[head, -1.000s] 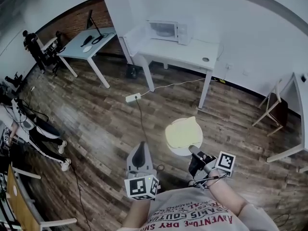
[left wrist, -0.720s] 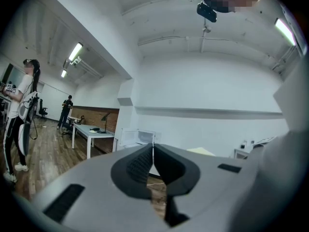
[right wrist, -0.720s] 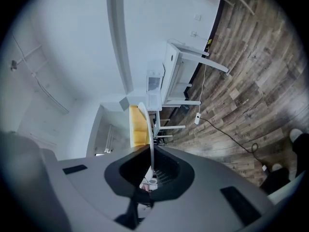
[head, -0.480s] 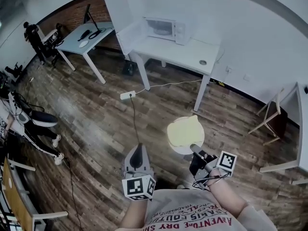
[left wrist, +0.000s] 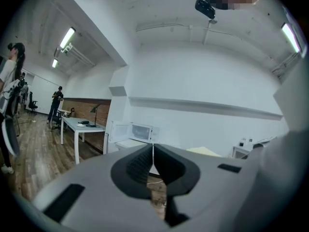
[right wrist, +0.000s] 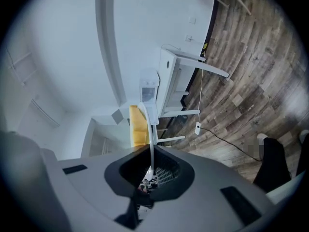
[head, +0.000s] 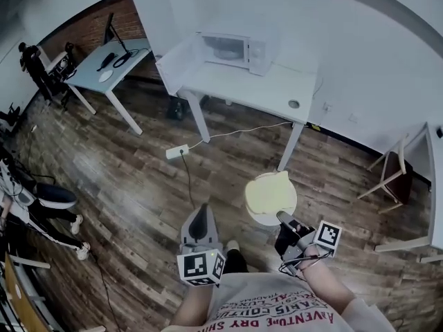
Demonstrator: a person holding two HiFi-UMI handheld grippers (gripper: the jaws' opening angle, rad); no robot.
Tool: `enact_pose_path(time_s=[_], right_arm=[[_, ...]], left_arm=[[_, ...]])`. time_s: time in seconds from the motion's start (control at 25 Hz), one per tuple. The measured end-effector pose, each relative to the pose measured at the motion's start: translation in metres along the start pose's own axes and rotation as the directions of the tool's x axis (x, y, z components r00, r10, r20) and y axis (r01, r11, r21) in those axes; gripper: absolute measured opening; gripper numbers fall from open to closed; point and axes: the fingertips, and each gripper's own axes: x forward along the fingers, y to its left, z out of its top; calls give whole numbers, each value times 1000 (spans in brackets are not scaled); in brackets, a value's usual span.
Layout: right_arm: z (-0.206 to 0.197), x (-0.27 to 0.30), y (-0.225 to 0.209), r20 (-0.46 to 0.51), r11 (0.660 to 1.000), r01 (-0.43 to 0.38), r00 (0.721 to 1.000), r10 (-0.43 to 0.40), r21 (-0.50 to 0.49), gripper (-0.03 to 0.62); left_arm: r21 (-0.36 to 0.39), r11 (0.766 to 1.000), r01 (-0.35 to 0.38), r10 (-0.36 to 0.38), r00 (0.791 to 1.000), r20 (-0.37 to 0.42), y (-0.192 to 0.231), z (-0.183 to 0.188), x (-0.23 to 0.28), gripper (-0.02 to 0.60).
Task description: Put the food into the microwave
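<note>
A white microwave (head: 232,50) with its door (head: 178,55) swung open stands at the far left end of a white table (head: 277,88) against the wall. My right gripper (head: 282,218) is shut on the rim of a white plate (head: 266,218) that carries flat yellow food (head: 270,191) above the wooden floor. In the right gripper view the plate's edge (right wrist: 147,124) runs in between the jaws, with the food (right wrist: 137,124) beside it. To the plate's left my left gripper (head: 201,211) is shut and empty; in the left gripper view its pads meet (left wrist: 153,153), and the microwave (left wrist: 140,131) shows beyond.
A power strip (head: 174,152) and its cable lie on the floor before the table. A small round object (head: 294,104) sits on the table's right end. A second table (head: 104,64) with a lamp stands at the left, a wooden chair (head: 391,168) at the right, and a person (head: 41,199) at the far left.
Both grippers and the plate have come closer to the microwave table, which now looks larger and nearer. The grip on the plate is unchanged.
</note>
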Motion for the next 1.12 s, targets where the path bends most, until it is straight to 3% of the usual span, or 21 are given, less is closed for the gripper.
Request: enact_pose_path(time_s=[0.24, 0.4, 0.76, 1.12], right_arm=[[26, 83, 29, 71, 999, -17, 997, 19, -28, 20], [37, 128, 36, 119, 999, 6, 993, -1, -40, 20], [72, 213, 36, 61, 999, 36, 998, -35, -13, 20], [158, 312, 49, -26, 1000, 26, 999, -26, -5, 20]], left_arm=[[21, 995, 98, -98, 995, 14, 44, 30, 78, 9], [24, 993, 115, -115, 993, 14, 79, 37, 113, 9], [-38, 998, 51, -53, 997, -52, 131, 19, 182, 9], [-25, 998, -53, 52, 998, -43, 153, 29, 287, 9]])
